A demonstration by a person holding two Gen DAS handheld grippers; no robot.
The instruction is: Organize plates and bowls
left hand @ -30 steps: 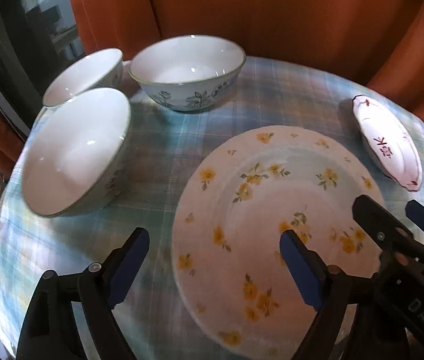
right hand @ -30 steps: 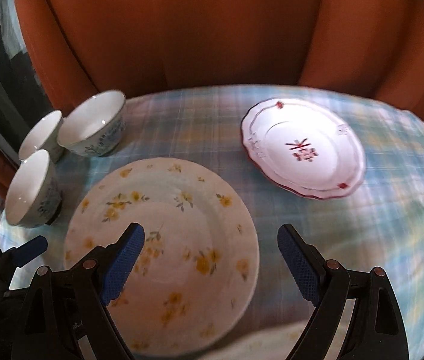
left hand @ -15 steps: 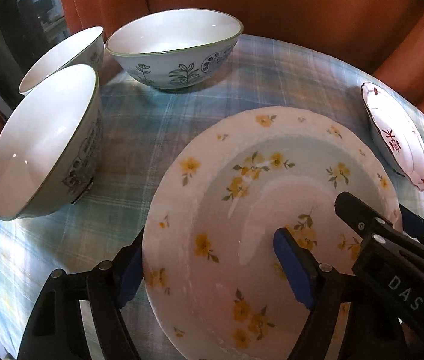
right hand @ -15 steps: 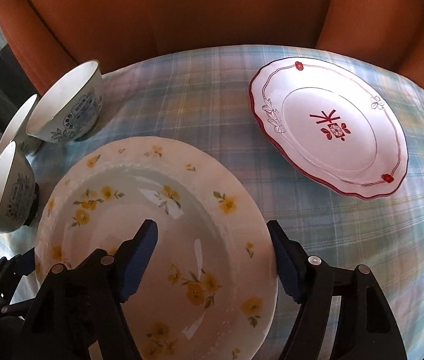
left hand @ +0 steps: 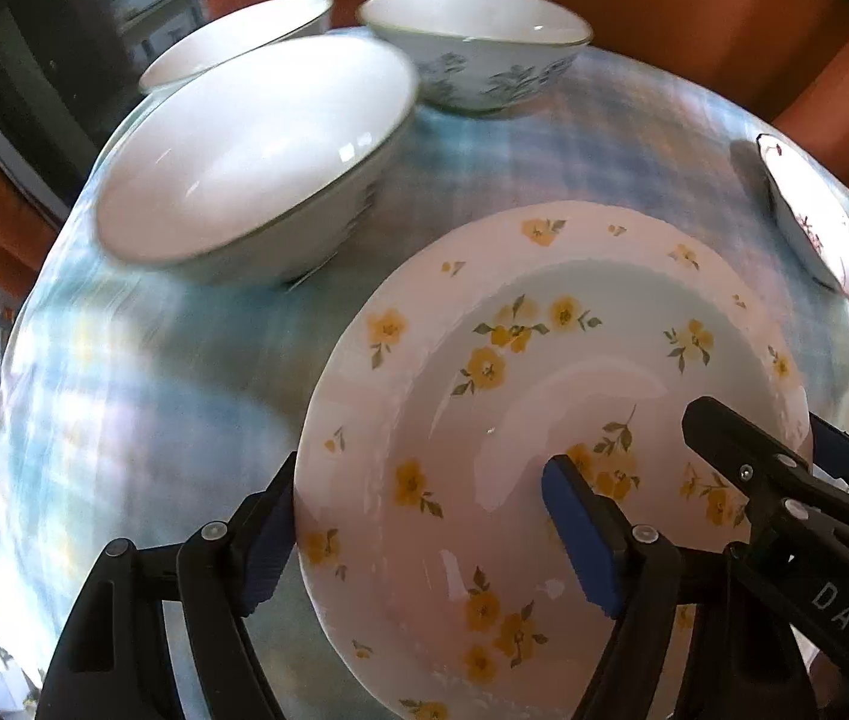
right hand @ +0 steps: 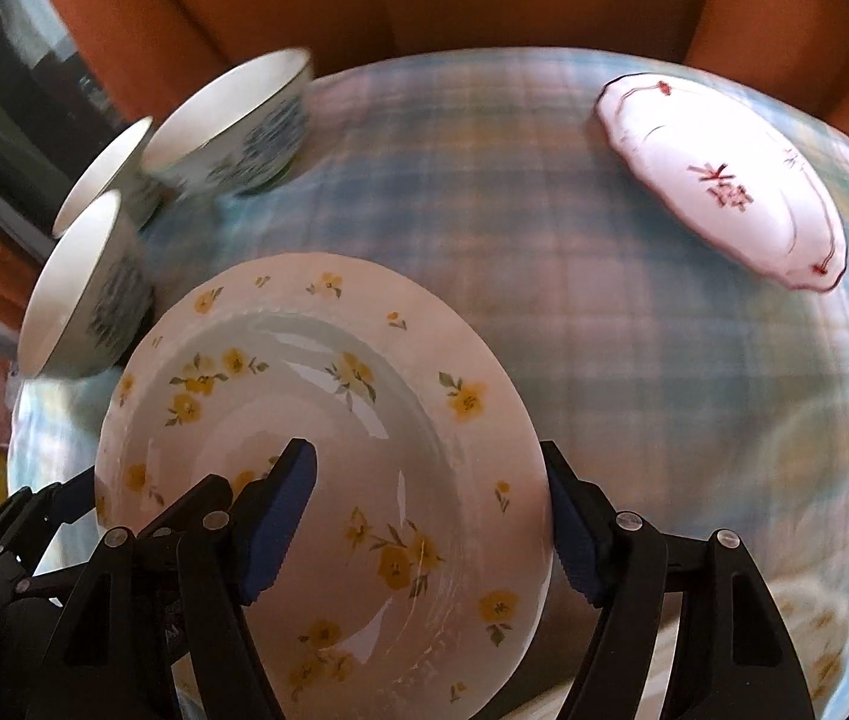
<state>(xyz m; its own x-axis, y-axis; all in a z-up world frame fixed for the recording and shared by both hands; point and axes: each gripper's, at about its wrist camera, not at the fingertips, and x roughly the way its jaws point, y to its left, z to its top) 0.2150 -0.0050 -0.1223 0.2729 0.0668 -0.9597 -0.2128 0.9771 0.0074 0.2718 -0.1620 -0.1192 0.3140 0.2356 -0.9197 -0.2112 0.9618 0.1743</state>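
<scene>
Left wrist view: the yellow-flowered plate (left hand: 550, 420) fills the lower right of the frame, lying on the plaid-covered bench (left hand: 142, 372). The left gripper (left hand: 418, 531) straddles the plate's left rim: one blue finger sits outside the rim at lower left, the other (left hand: 580, 540) lies over the plate's well. Its jaws are closing, with the rim between them; whether the pads press on it I cannot tell. At lower right the right gripper (left hand: 784, 456) reaches in across the plate's right rim. A white bowl (left hand: 250, 150) stands at upper left, blurred, with two more bowls (left hand: 475, 48) behind it at the top. A red-trimmed plate (left hand: 814, 228) shows edge-on at the right edge.

Right wrist view: the flowered plate (right hand: 328, 456) sits at lower centre-left. The right gripper (right hand: 430, 522) straddles its right rim, one finger (right hand: 280, 516) over the well, the other just outside the rim at right; it appears to touch the rim, but a firm grip I cannot tell. The left gripper (right hand: 40, 510) shows at the lower left edge by the plate's far rim. Three bowls (right hand: 238, 120) cluster at upper left, the red-trimmed plate (right hand: 724, 180) at upper right, well apart from the flowered one.
</scene>
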